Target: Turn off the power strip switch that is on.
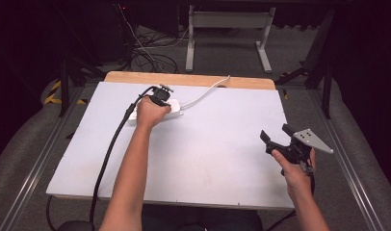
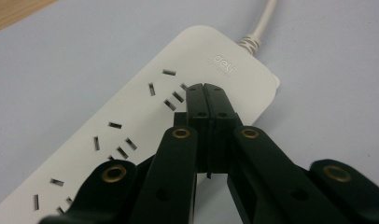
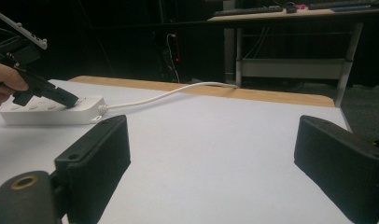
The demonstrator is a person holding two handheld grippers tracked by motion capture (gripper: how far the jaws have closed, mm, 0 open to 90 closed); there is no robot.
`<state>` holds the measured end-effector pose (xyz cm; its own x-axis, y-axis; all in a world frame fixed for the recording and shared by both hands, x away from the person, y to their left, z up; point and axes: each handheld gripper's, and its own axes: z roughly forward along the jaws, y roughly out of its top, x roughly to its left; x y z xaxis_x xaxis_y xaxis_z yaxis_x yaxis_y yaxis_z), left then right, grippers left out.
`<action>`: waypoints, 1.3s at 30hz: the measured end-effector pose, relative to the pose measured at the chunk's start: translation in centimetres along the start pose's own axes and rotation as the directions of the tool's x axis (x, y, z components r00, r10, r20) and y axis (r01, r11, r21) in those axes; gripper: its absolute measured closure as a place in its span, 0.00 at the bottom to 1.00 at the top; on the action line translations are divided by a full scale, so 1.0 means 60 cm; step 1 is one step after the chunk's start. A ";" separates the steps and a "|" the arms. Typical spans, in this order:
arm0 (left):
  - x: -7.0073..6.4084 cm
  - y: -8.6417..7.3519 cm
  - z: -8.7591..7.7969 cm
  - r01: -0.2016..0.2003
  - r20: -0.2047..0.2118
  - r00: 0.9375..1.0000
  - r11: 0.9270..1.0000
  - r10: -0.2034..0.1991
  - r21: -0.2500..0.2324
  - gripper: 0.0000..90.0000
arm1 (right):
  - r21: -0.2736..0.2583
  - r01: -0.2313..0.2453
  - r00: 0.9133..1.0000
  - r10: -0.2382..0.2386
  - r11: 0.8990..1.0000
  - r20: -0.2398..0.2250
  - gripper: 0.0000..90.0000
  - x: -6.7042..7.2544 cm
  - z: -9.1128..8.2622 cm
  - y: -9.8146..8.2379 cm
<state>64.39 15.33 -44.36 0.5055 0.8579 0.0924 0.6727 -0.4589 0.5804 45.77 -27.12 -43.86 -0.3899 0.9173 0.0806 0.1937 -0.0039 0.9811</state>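
Left gripper (image 2: 207, 88) closed; tips on power strip (image 2: 131, 116) | right gripper (image 3: 211, 154) agape

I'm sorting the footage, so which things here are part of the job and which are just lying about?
Part of the job: power strip, its white cord, left tongs shut, tips at the strip.
Lying about: metal-legged desk, floor cables; right tongs open, idle.

My left arm was stretched way out toward the far edge of the table, hand wrapped round the left gripper (image 1: 161, 97), which pointed down with its jaws pressed fully together. My right hand (image 1: 293, 166) sat back near the right edge, holding the right gripper (image 1: 275, 134) just above the surface, roughly level, jaws spread wide with nothing between them.
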 end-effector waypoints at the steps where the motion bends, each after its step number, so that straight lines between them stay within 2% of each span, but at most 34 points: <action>1: 0.000 0.000 0.000 -0.005 -0.006 1.000 1.000 0.005 -0.002 1.00 | 0.003 0.001 1.000 -0.001 1.000 0.000 0.13 0.001 0.000 0.000; 21: 0.001 -0.001 0.000 -0.004 -0.001 1.000 1.000 0.004 -0.007 1.00 | 0.004 -0.006 1.000 0.006 1.000 -0.005 0.13 0.005 0.001 -0.001; 27: 0.007 -0.005 0.000 0.026 0.023 0.999 0.999 -0.025 -0.026 1.00 | 0.008 -0.006 1.000 0.006 1.000 -0.009 0.13 0.006 0.000 -0.002; 39: 0.009 -0.005 -0.001 0.028 0.023 0.999 0.999 -0.028 -0.032 1.00 | -0.004 -0.021 1.000 0.021 1.000 -0.009 0.13 0.004 -0.002 -0.001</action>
<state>64.44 15.90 -44.45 0.4989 0.8647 0.0577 0.6691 -0.4266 0.6085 45.55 -26.98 -43.85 -0.3938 0.9135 0.1024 0.1978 -0.0246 0.9799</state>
